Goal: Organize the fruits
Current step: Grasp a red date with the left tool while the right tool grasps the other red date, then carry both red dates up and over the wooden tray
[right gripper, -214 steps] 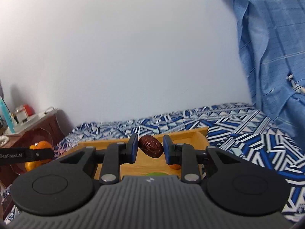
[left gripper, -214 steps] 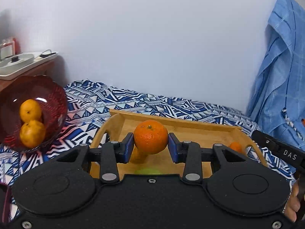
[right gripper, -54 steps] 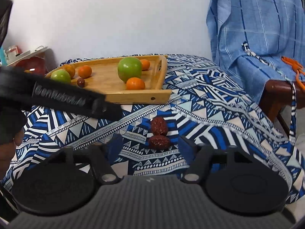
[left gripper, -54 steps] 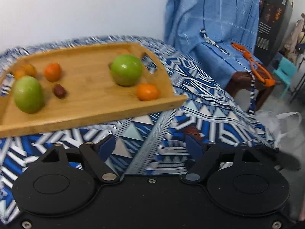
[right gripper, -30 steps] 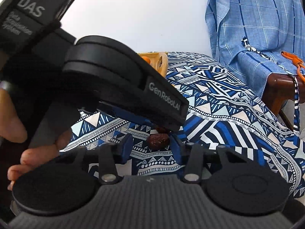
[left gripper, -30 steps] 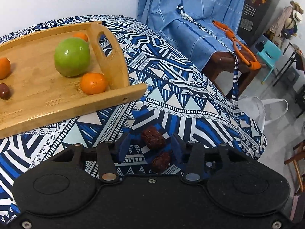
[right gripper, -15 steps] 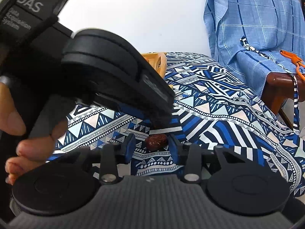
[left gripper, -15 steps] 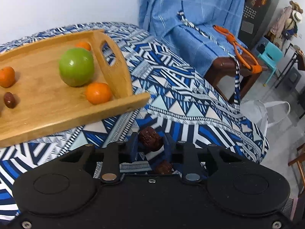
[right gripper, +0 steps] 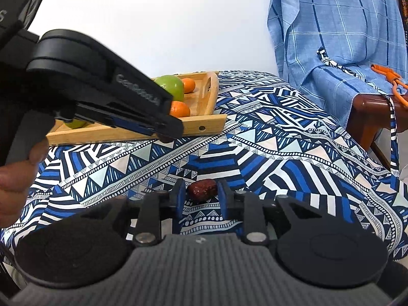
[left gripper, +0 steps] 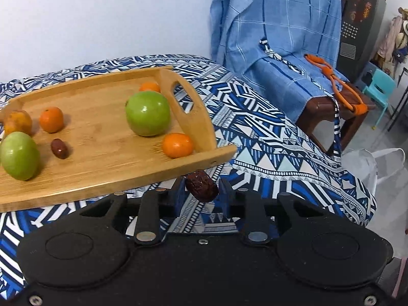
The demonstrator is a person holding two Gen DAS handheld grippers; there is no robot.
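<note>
My left gripper [left gripper: 201,190] is shut on a wrinkled dark red date [left gripper: 201,185] and holds it above the patterned cloth, just off the near right corner of the wooden tray [left gripper: 107,178]. The tray holds two green apples [left gripper: 148,113], several small oranges [left gripper: 177,144] and one date [left gripper: 59,148]. My right gripper [right gripper: 200,195] has its jaws close on both sides of a second date [right gripper: 202,189] that lies on the cloth. The left gripper [right gripper: 165,130] shows in the right wrist view, raised above the cloth before the tray [right gripper: 204,125].
The blue and white patterned cloth [left gripper: 267,153] covers the table and drops off at the right. A blue checked cloth [left gripper: 280,38] hangs over a wooden stool [left gripper: 329,107] to the right. A white bag [left gripper: 369,163] lies on the floor.
My left gripper has lifted its date off the cloth and moved up toward the tray. My right gripper has closed in around the other date on the cloth.
</note>
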